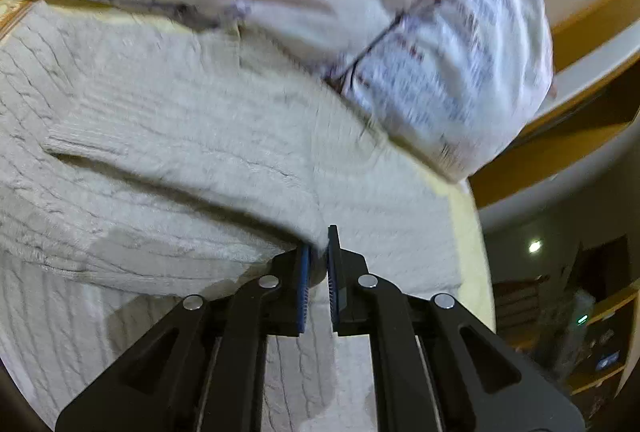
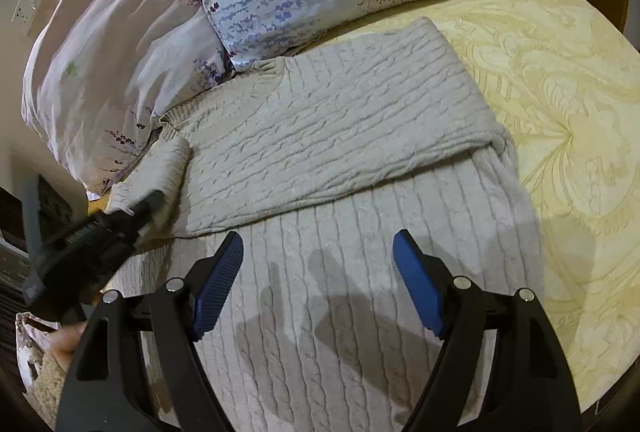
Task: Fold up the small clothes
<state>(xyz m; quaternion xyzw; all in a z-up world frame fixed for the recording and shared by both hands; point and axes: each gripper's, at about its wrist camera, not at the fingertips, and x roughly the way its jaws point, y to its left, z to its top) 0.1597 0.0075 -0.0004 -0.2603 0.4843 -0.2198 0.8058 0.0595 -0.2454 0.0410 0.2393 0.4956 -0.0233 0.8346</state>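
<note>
Sweater sleeve pinched in left tool (far left); right tool gapes wide over the near hem.

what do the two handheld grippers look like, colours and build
Both match: the left gripper and right gripper have matte black angular frames with cut-out slots, round silver pivot pins, and ribbed blue pads lining the fingers. No cables, markings or sleeves show.
</note>
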